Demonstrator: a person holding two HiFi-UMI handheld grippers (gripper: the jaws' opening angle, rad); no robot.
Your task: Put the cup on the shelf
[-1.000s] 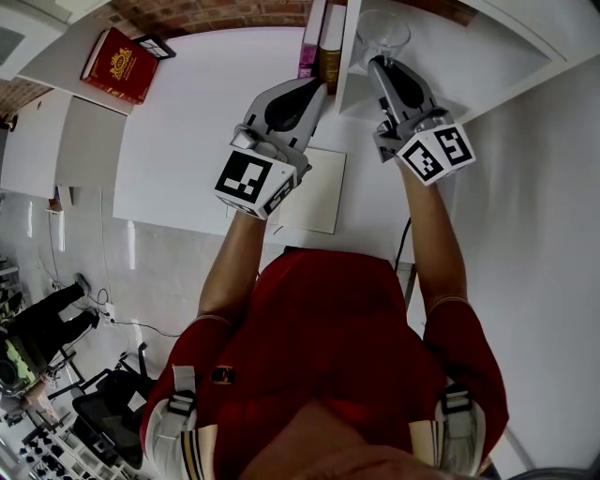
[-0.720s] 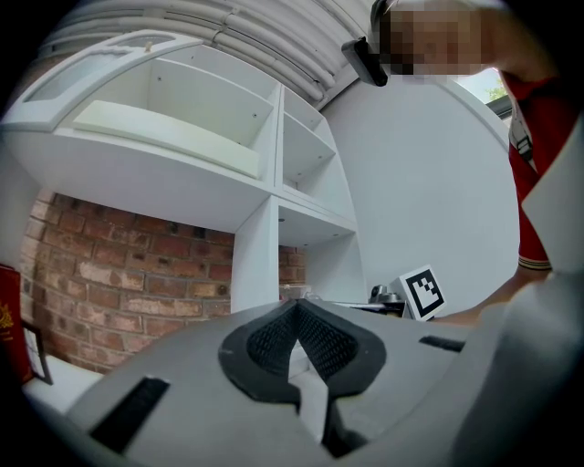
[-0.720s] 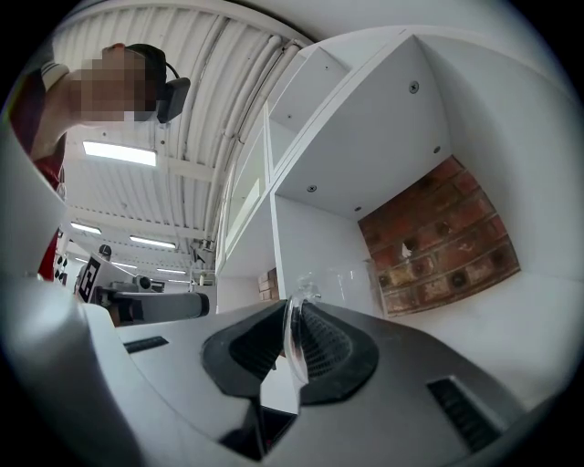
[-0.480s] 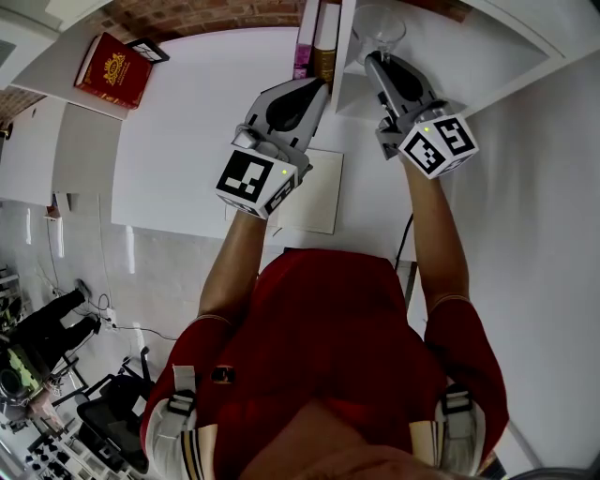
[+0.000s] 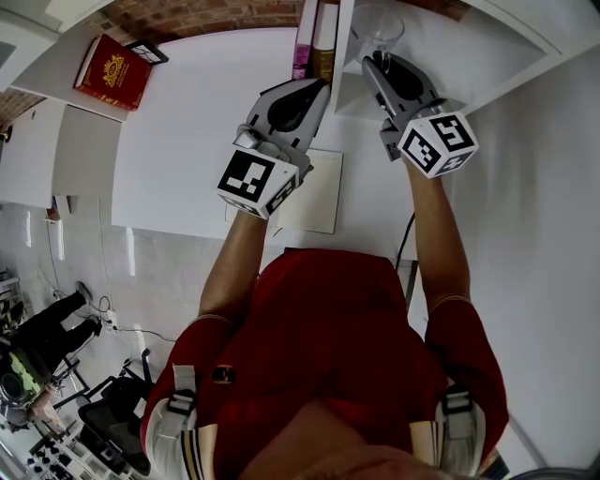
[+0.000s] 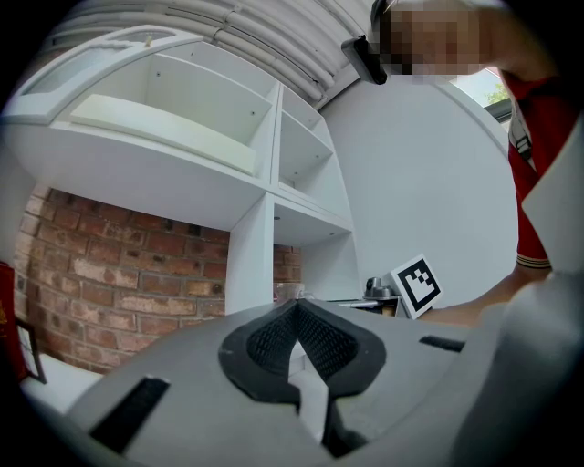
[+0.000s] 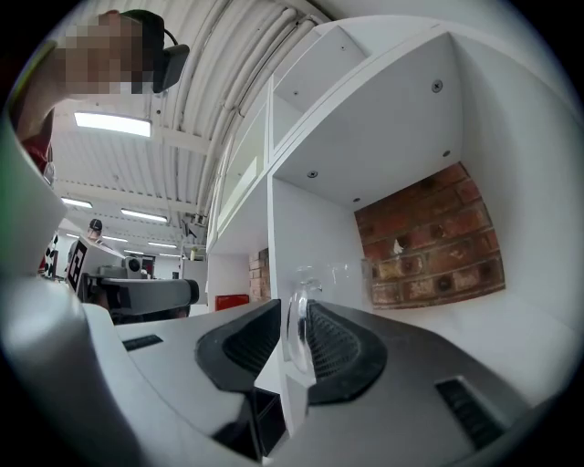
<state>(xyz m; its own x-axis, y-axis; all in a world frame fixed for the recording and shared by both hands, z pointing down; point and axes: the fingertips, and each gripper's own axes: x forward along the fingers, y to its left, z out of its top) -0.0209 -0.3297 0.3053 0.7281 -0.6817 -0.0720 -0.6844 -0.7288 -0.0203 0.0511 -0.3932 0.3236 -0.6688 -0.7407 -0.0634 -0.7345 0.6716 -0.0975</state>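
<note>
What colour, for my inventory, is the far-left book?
The rectangular book is red with a gold emblem; best in head view.

No legible txt; red book (image 5: 111,67) cover print unreadable.

At the upper left of my head view a red book (image 5: 111,67) lies on a white surface, a small dark frame (image 5: 150,52) just beside it. Upright books (image 5: 317,42) stand at top centre — brick wall (image 5: 206,14) behind. A white pad (image 5: 319,202) lies on the worktop (image 5: 187,141) — a dark cable (image 5: 405,246) drops past its near edge.
</note>
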